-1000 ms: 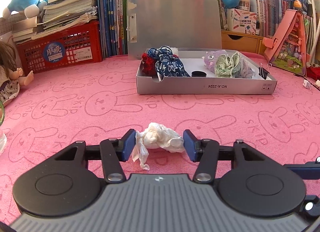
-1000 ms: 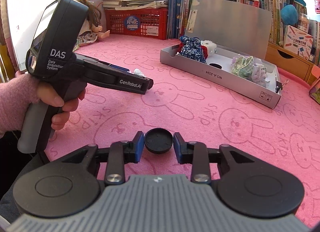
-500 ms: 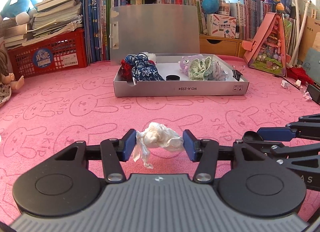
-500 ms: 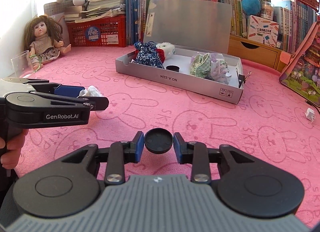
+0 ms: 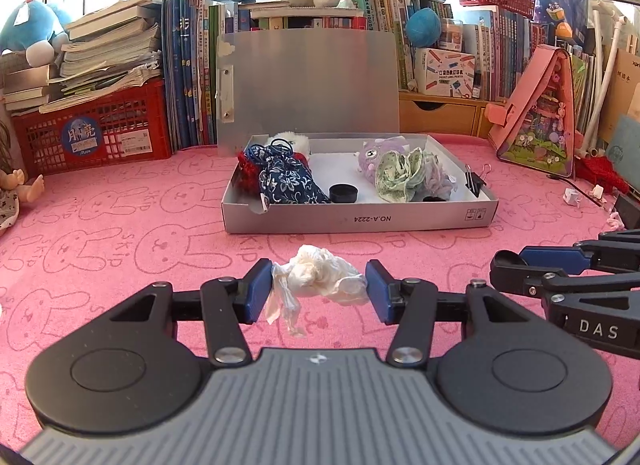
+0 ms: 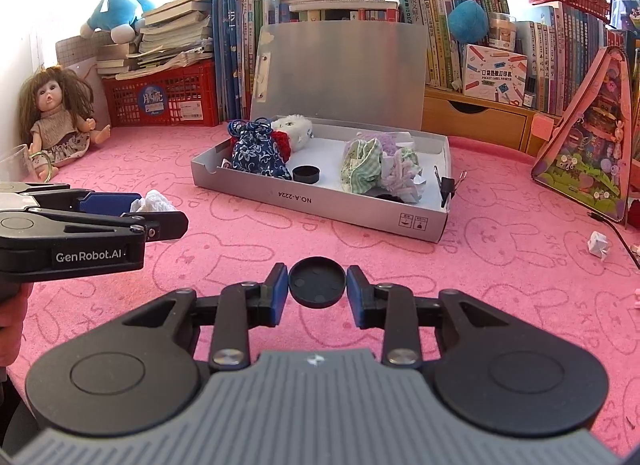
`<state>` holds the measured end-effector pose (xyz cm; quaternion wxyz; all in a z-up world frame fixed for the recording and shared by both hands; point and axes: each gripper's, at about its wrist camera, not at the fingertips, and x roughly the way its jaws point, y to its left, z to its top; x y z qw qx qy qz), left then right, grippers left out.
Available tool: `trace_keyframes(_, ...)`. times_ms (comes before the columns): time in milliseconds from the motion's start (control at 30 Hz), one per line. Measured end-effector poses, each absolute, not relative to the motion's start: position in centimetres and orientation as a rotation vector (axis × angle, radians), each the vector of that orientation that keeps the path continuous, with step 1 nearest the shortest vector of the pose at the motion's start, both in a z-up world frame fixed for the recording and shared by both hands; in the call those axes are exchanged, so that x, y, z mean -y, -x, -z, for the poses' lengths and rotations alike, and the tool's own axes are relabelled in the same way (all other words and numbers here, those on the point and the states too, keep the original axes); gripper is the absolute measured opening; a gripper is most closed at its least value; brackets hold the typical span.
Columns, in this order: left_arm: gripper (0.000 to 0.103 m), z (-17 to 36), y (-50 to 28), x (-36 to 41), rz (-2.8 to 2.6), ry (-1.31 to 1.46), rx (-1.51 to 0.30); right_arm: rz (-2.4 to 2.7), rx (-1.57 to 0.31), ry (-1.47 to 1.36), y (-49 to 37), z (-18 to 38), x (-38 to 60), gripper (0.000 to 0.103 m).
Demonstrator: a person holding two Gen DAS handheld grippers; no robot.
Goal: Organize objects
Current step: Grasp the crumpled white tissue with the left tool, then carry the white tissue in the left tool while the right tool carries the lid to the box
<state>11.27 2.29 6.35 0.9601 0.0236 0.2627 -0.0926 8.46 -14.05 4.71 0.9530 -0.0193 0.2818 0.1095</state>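
Note:
My left gripper (image 5: 318,291) is shut on a crumpled white tissue (image 5: 316,279) and holds it above the pink mat, in front of the open grey box (image 5: 360,219). My right gripper (image 6: 317,289) is shut on a round black cap (image 6: 317,282), held off the mat in front of the same box (image 6: 320,201). The box holds a blue floral pouch (image 5: 286,181), another black cap (image 5: 343,193), a green checked cloth (image 5: 400,175), a purple plush and a binder clip (image 5: 476,181). The left gripper with the tissue shows at the left of the right wrist view (image 6: 154,203).
The box lid (image 5: 308,85) stands upright behind the box. Books, a red crate (image 5: 92,133) and plush toys line the back. A doll (image 6: 56,117) sits at the far left. A pink case (image 6: 588,145) leans at the right. A small white paper scrap (image 6: 599,245) lies on the mat.
Both grippers have swung toward the grey box and come closer to it, each still holding its object. The right gripper has entered the left wrist view at the right.

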Motion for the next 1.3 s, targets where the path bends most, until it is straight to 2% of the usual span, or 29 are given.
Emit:
trace_keyframes(500,0.057,-8.7,-17.7,-1.3,0.153,0.011,-0.536,-0.154,-0.587,-0.118,-14.2,-6.6,17.8,0.037)
trace_keyframes(1300,0.058,-7.3,-22.8,-0.4,0.133,-0.010,-0.543,-0.151,-0.616,-0.133,-18.0,-5.7,17.4,0.038)
